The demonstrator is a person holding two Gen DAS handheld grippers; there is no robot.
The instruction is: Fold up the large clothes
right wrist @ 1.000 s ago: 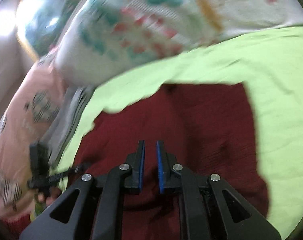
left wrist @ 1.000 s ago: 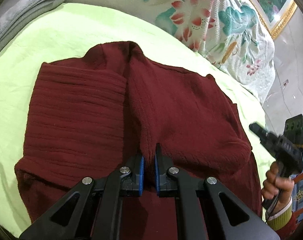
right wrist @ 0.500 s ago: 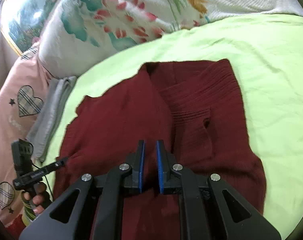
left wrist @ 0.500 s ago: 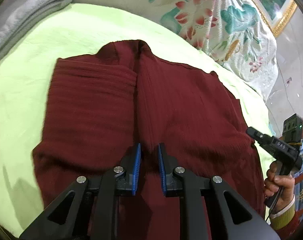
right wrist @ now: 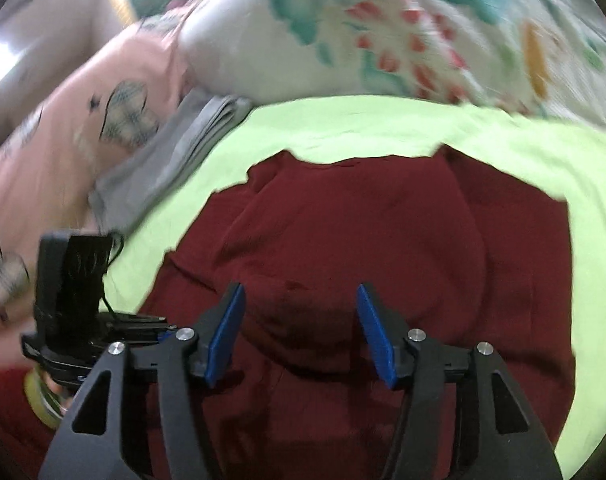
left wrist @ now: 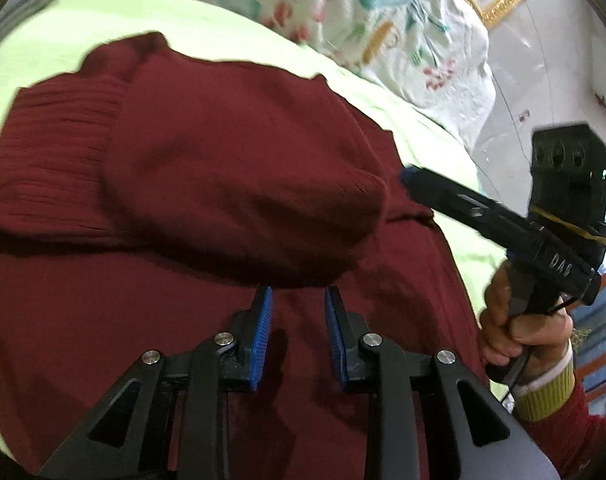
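Note:
A dark red knit sweater lies on a lime green sheet, its upper part folded over the lower part in a rounded hump. My left gripper hovers just before that fold, jaws opening, nothing between the blue pads. In the right wrist view the same sweater fills the middle, and my right gripper hangs over it with jaws opening wide and empty. The right gripper also shows in the left wrist view as a black tool held by a hand at the sweater's right edge.
A floral quilt is bunched behind the sweater. A folded grey garment and a pink pillow with checked hearts lie at the left of the right wrist view. The left gripper's body shows there too. Green sheet stays bare on the right.
Both grippers have drawn back from the sweater and their jaws have parted, the right one widely. The sweater's upper part now lies folded over in a hump. The right gripper came closer to the left.

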